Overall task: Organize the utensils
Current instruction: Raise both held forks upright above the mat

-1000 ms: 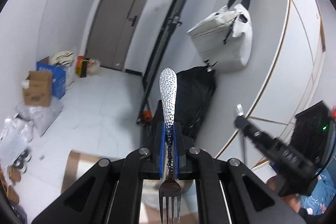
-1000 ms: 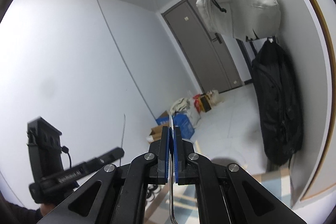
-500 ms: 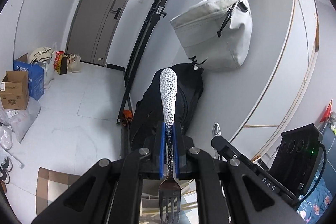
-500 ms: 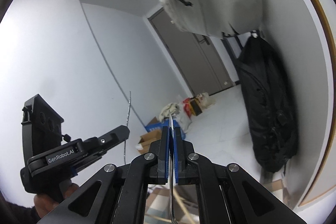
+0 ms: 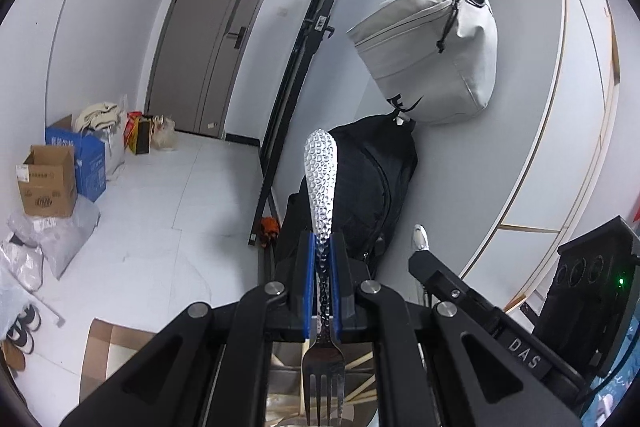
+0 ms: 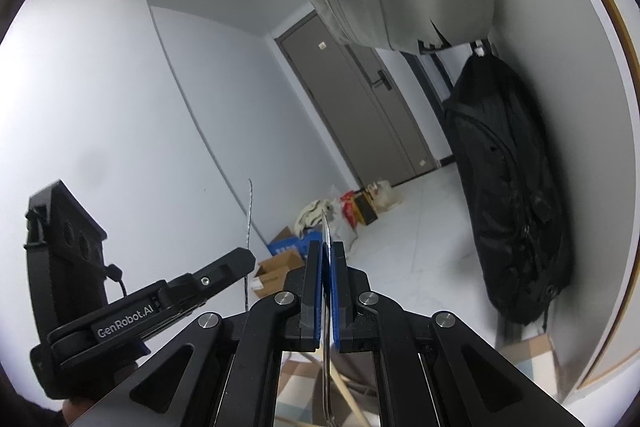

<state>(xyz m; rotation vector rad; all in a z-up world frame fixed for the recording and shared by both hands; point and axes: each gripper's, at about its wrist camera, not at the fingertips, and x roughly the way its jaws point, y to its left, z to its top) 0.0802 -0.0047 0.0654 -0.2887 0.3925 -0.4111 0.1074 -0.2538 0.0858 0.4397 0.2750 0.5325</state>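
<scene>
In the left wrist view my left gripper (image 5: 323, 239) is shut on a fork (image 5: 321, 179). Its hammered silver handle sticks out forward and its tines point back under the camera. Close to the right, my right gripper (image 5: 418, 259) holds a thin metal utensil whose rounded shiny end (image 5: 419, 237) shows. In the right wrist view that gripper (image 6: 327, 247) is shut on the utensil (image 6: 327, 227), seen edge-on, so I cannot tell its kind. The left gripper (image 6: 244, 261) with the edge-on fork (image 6: 250, 211) is at the lower left there. Wooden chopsticks (image 5: 360, 363) lie below the jaws.
A grey bag (image 5: 432, 55) hangs on the curved wall above a black backpack (image 5: 372, 187). A dark door (image 5: 212, 39) closes the far end of the hallway. Cardboard boxes (image 5: 48, 183), bags and shoes line the floor's left side, and flat cardboard (image 5: 108, 347) lies nearer.
Both grippers sank and shifted, still gripping their utensils. In the left wrist view the right gripper has come in closer from the right. The hanging bag and backpack look nearer.
</scene>
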